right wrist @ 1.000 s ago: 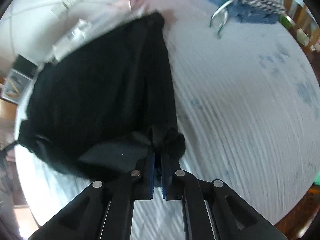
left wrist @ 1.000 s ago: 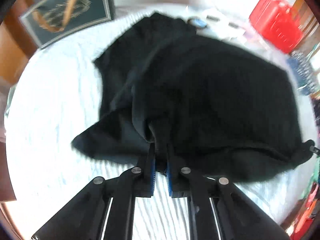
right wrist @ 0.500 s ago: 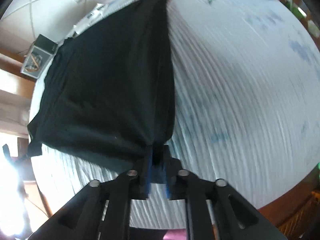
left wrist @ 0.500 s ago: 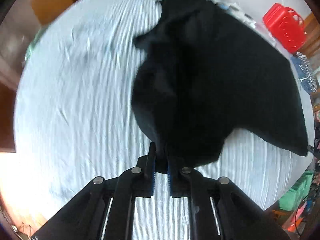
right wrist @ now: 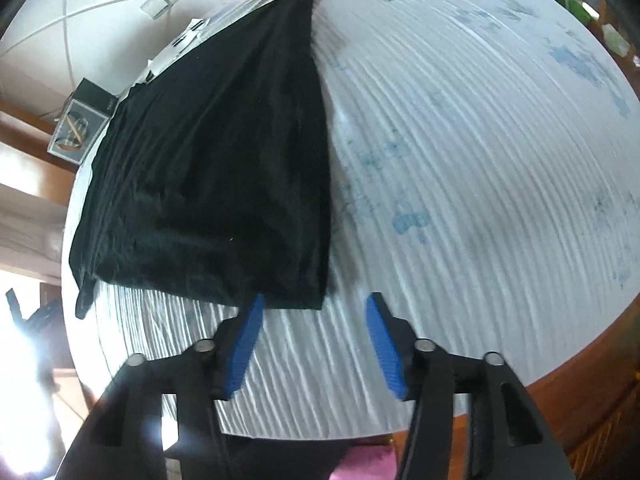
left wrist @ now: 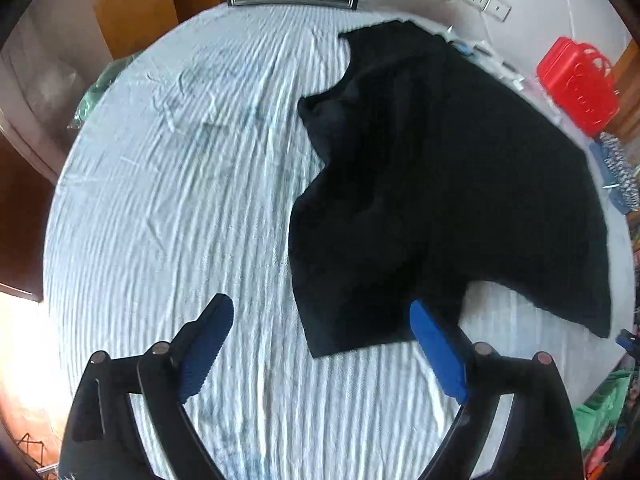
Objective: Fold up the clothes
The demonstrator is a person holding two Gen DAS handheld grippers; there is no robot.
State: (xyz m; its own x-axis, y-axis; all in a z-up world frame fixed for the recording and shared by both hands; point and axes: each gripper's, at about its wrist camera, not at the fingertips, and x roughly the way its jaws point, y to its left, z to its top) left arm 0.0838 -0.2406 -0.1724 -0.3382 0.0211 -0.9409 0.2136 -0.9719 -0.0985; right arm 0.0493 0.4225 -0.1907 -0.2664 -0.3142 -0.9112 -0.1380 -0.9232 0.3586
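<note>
On bed [left wrist: 168,208]: black garment [left wrist: 440,184] lies flat.
My tools: left tool [left wrist: 320,344], right tool [right wrist: 316,332] both spread, released.
Risk: careless regrasp could bunch layers.

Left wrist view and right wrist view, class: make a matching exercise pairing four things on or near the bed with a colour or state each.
Things:
1. black garment
2. basket
3. left gripper
4. bed sheet

Descriptions:
A. red
B. white, wrinkled
C. lying spread on the bed
D. open, holding nothing

Pairs: 1-C, 2-A, 3-D, 4-B. The right gripper is open too.
</note>
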